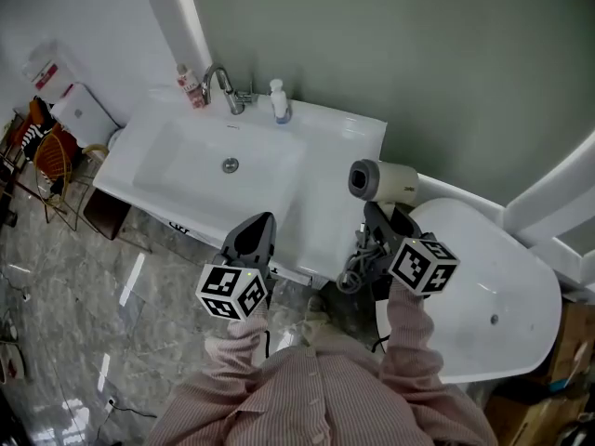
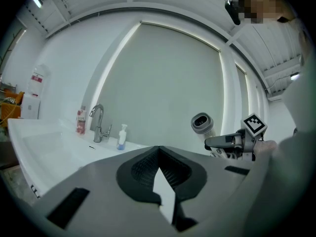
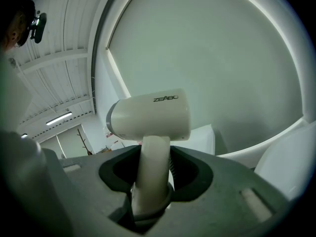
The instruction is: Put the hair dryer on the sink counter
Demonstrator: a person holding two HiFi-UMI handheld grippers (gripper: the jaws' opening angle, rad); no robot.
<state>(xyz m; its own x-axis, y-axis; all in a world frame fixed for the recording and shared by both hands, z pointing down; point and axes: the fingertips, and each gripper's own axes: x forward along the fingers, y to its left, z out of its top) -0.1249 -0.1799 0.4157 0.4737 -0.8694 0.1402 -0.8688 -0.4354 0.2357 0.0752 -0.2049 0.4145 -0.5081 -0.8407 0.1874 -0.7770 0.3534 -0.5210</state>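
Observation:
A white hair dryer (image 1: 383, 180) with a grey nozzle end is held up in the air at the right end of the white sink counter (image 1: 339, 203). My right gripper (image 1: 383, 223) is shut on its handle, and the barrel (image 3: 150, 115) stands above the jaws in the right gripper view. Its grey cord (image 1: 358, 268) hangs bunched beside the gripper. My left gripper (image 1: 260, 230) hovers over the counter's front edge, shut with nothing in it. The left gripper view shows the hair dryer (image 2: 201, 124) off to the right, above the right gripper (image 2: 217, 142).
The basin (image 1: 186, 170) fills the counter's left part. A chrome faucet (image 1: 221, 86), a red-labelled bottle (image 1: 191, 86) and a pump dispenser (image 1: 279, 100) stand along the back wall. A white bathtub (image 1: 483, 286) lies to the right. A wire rack (image 1: 46, 156) stands on the floor at far left.

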